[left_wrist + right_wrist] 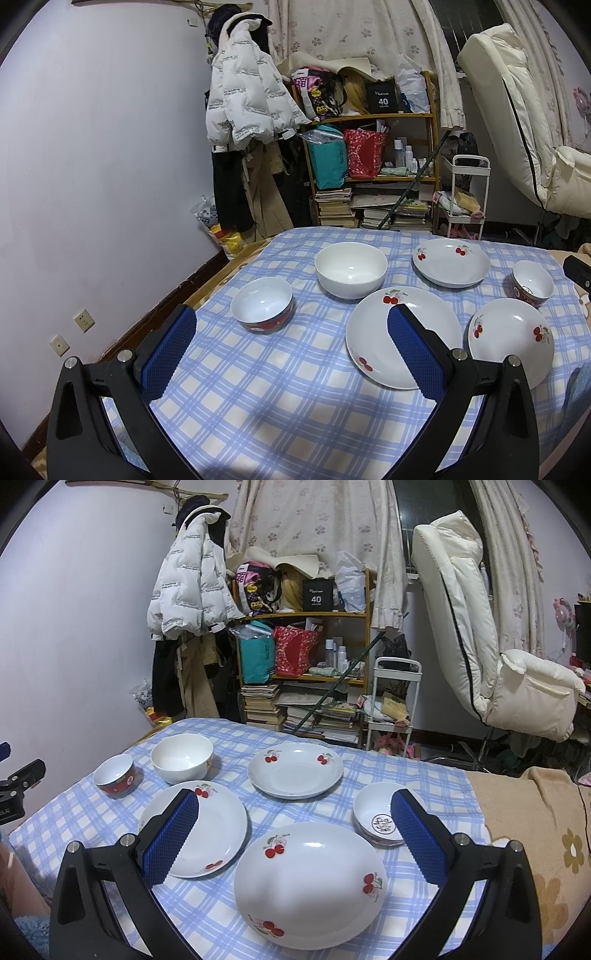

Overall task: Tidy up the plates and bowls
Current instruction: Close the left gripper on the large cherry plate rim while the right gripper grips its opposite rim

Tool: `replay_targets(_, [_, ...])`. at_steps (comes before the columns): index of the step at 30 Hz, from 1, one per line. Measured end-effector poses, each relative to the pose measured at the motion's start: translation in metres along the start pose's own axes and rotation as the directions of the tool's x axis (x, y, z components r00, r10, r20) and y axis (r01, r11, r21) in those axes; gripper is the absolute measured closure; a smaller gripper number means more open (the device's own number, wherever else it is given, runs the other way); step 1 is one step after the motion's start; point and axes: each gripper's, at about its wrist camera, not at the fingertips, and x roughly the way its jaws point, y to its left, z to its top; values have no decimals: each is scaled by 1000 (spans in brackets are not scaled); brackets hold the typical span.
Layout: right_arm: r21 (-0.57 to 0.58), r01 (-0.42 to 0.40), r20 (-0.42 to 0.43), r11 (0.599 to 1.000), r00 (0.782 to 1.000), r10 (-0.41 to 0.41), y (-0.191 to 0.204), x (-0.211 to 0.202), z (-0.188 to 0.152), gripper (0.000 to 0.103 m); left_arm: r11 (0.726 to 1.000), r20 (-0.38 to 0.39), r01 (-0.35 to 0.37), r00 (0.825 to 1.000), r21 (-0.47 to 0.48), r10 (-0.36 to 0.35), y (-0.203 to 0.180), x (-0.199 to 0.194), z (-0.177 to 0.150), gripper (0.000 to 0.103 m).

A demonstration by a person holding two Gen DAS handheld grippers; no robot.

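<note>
Plates (310, 886) and bowls (350, 269) are spread singly across the checked cloth (258, 387). Left gripper (291, 347) and right gripper (295, 830) are held wide open, empty, above them.

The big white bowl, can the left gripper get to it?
Probably yes. The left gripper is open, and only bare checked cloth lies between it and the white bowl. The red bowl sits off to its left.
</note>
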Motion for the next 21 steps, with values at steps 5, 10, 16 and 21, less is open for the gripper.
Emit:
replay_targets(5, [-33, -6, -31, 999, 999, 5, 8, 18, 15, 0, 999, -23, -38, 999, 13, 39, 0, 14, 10, 1])
replay_targets(10, [-11, -30, -88, 999, 996, 29, 13, 45, 31, 0, 1000, -95, -30, 995, 7, 31, 1, 39, 20, 1])
replay_targets(16, [23, -54, -154, 998, 986, 57, 14, 80, 50, 0, 1000, -208, -18, 978, 2, 18, -3, 75, 33, 1])
replay_targets(21, [50, -62, -199, 997, 977, 71, 15, 108, 59, 0, 999, -306, 10, 952, -41, -22, -6, 107, 35, 1])
